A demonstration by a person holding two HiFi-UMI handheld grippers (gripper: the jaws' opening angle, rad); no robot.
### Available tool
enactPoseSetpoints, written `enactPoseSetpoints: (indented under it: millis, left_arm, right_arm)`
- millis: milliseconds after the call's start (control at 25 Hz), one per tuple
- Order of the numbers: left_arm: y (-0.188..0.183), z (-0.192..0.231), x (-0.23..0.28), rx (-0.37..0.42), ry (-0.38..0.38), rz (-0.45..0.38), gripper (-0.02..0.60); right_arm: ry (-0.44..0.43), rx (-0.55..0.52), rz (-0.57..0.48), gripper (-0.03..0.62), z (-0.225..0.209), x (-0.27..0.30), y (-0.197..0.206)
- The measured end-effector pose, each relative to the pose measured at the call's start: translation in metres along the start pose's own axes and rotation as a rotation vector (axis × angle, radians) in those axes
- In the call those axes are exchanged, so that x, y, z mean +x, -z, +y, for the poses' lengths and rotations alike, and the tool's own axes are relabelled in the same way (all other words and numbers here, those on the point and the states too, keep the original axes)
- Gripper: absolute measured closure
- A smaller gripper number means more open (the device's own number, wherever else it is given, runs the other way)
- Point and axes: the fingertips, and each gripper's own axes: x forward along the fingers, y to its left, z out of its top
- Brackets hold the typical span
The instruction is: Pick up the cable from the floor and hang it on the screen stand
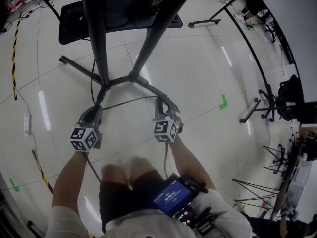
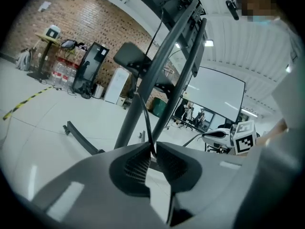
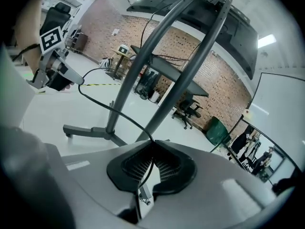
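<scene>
Cable (image 1: 130, 102), thin and black, is off the floor (image 1: 208, 68) and runs in a shallow arc between the two grippers, just in front of the foot of the screen stand (image 1: 97, 33). The left gripper (image 1: 95, 111) is clamped on one part of it: in the left gripper view the ribbed pads of that gripper (image 2: 153, 151) are pressed together with the cable (image 2: 145, 120) pinched between them and rising out of the tips. The right gripper (image 1: 166, 107) is likewise closed on the cable; in the right gripper view the line (image 3: 110, 109) enters the nearly touching tips of the gripper (image 3: 153, 146), passes down between the pads and comes out behind them. From there the cable sweeps across to the left gripper (image 3: 58, 69), seen at the upper left with its marker cube above it. In the head view a further length drops from each gripper toward the person's legs. The stand's two dark poles lean together above the grippers and meet a base of flat legs spread on the pale floor; both gripper views show the poles (image 2: 164, 63) (image 3: 190, 66) climbing to a dark screen mount overhead. A green tape mark (image 1: 224, 102) sits on the floor to the right of the stand, well apart from the grippers.
</scene>
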Motion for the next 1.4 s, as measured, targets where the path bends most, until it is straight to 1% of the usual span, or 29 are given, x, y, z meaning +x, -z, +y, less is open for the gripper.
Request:
enactPoseSetpoints:
  millis: [280,440,640,840,1000,1200,1400]
  left_arm:
    - [-0.114,-0.065,-0.066,0.047,-0.028,-0.031,0.546]
    - [-0.19,-0.1,-0.1,0.063,-0.04,-0.072,0.546]
    - [-0.287,-0.153,-0.147,0.086,-0.035,-0.136,0.548]
    - [-0.394,-0.206,-0.189,0.127,-0.016,-0.234,0.548]
    - [-0.477,-0.238,-0.21,0.156,0.001,-0.329,0.548]
    - [-0.57,-0.279,-0.231,0.21,0.032,-0.449,0.548]
    - [-0.658,-0.322,-0.256,0.252,0.064,-0.577,0.552]
  right_arm:
    - [-0.006,0.021,-0.028,0.565,-0.057,-0.078,-0.095]
    - [0.007,0.031,-0.069,0.565,-0.097,-0.117,-0.161]
    - [0.04,0.026,-0.134,0.566,-0.156,-0.167,-0.247]
    - [0.092,0.011,-0.223,0.565,-0.22,-0.22,-0.338]
    - [0.147,-0.013,-0.31,0.566,-0.27,-0.254,-0.404]
    - [0.212,-0.016,-0.407,0.566,-0.328,-0.292,-0.475]
    - [0.285,-0.05,-0.511,0.566,-0.385,-0.335,-0.542]
